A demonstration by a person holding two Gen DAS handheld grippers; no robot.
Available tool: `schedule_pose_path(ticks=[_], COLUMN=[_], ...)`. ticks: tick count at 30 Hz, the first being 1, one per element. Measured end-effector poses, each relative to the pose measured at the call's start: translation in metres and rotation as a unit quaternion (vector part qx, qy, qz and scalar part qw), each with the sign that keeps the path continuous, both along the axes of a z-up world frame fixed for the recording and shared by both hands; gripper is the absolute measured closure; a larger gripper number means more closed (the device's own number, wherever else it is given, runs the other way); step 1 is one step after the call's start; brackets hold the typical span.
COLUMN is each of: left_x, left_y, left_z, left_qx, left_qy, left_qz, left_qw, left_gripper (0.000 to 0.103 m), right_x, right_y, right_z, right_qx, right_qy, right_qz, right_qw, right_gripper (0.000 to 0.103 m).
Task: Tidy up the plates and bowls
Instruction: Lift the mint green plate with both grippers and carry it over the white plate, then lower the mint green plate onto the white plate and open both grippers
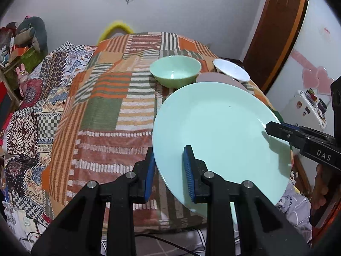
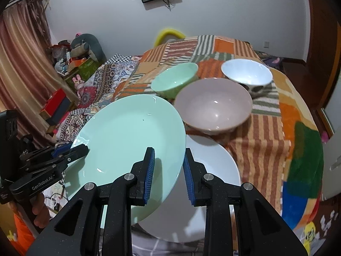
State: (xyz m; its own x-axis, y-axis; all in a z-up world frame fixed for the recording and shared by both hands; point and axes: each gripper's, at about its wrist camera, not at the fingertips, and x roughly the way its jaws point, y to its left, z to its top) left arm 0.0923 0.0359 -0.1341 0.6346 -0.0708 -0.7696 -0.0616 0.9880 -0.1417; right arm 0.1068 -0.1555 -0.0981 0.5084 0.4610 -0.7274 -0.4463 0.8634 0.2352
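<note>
Both grippers, left gripper (image 1: 169,170) and right gripper (image 2: 168,170), angled downward, clamp the mint plate (image 2: 132,136).

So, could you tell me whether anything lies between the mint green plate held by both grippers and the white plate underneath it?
Nothing visible does. The mint green plate, gripped at opposite rims by the left gripper and right gripper, hangs tilted partly above the white plate, whose exposed surface is bare. The pink bowl sits just beyond it.

Mint-green plate (image 2: 132,128) — striped patchwork cloth (image 1: 119,106)
</note>
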Motion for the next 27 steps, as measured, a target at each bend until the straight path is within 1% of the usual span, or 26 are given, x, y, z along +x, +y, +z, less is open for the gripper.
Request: schedule_pose_path(ticks=[7,11,18,27], left_x=[0.002,0.006,0.016,0.037], left_y=[-0.012,-0.020,-0.036,-0.047], left_z=[-0.014,-0.022,-0.040,-0.065], left_qx=[-0.002,0.005,0.022,0.014], left_qy=[0.026,0.041,0.074,0.119], left_qz=[-0.010,-0.018,-0.035,-0.048], left_qw=[0.9996,0.9990,0.9964,0.9917], left_gripper=[0.077,0.077,0.077,0.077], right_x=[-0.009,-0.009,-0.011,-0.006], right_y=[-0.014,-0.023,-0.033,-0.048], right_z=[-0.011,-0.018,-0.038,-0.056], right_qx=[0.002,0.007,0.000,0.004], right_qy=[0.014,0.027,0.053,0.085], right_qz=[-0.008,-0.013,-0.018,-0.036], right_qw=[1.000,1.000,0.998,0.996], right_gripper=[0.079,0.079,0.079,0.079])
